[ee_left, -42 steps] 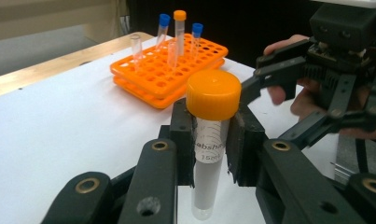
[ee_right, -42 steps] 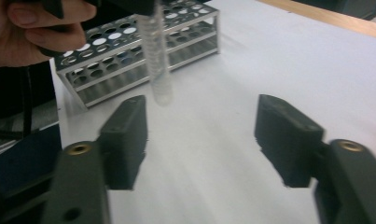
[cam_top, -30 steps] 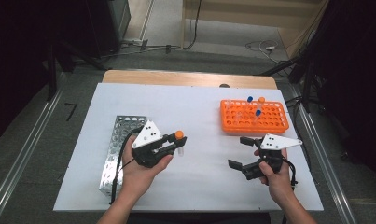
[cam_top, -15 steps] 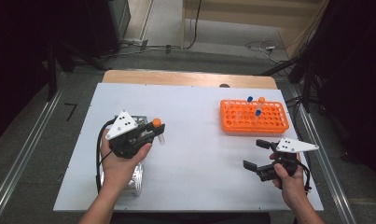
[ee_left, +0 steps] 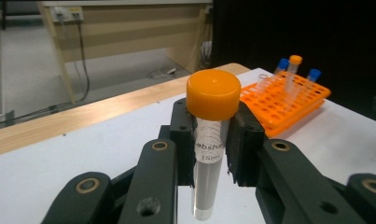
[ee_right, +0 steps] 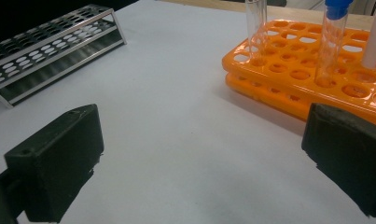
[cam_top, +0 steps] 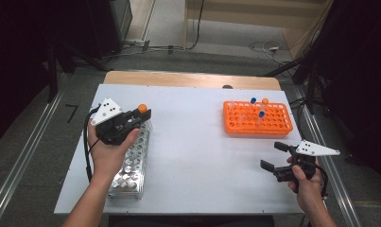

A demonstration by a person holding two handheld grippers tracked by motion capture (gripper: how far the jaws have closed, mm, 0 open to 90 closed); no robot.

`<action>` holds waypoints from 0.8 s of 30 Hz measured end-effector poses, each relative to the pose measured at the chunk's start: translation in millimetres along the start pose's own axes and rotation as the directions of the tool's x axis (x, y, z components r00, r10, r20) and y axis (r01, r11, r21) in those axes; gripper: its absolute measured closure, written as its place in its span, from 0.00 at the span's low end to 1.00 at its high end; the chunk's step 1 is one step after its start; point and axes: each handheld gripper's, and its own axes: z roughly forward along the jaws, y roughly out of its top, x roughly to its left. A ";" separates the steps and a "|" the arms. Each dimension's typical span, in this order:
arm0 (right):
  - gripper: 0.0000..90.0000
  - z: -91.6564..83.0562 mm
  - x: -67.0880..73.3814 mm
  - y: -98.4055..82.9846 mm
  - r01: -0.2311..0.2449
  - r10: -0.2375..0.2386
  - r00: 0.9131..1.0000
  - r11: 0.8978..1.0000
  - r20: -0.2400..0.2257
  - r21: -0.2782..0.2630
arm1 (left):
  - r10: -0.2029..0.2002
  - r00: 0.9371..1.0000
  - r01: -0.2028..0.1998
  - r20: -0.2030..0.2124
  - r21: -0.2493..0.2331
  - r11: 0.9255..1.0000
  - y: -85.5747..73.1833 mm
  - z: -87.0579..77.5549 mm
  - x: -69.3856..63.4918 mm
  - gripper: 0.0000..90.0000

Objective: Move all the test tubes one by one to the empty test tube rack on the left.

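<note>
The left tool (cam_top: 142,115) is clamped tight above the white table's (cam_top: 197,156) left part; the right tool (cam_top: 274,155), jaws spread, hovers near its right edge.

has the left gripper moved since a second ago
Yes. The left gripper, shut on an orange-capped tube, has shifted left across the table, from beside the metal rack to above its far end.

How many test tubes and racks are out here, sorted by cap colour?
Orange-capped tubes: 2, one held in the left gripper and one in the orange rack
Blue-capped tubes: 2
Orange rack: 1
Metal rack: 1
Total: 6
</note>
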 end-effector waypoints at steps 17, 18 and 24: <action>0.00 -0.3 -4.3 -2.2 -0.014 0.014 1.000 1.000 0.010 -0.009 | -0.058 0.990 0.060 -0.131 0.015 0.998 -18.5 32.2 34.6 0.83; 0.00 -0.1 -4.7 -2.3 -0.012 0.012 1.000 1.000 0.010 -0.010 | -0.061 0.989 0.064 -0.136 0.019 0.998 -19.6 33.9 35.7 0.83; 0.00 0.3 -5.7 -3.1 -0.014 0.014 1.000 1.000 0.013 -0.006 | -0.060 0.984 0.068 -0.169 0.039 0.997 -24.6 40.4 36.8 0.83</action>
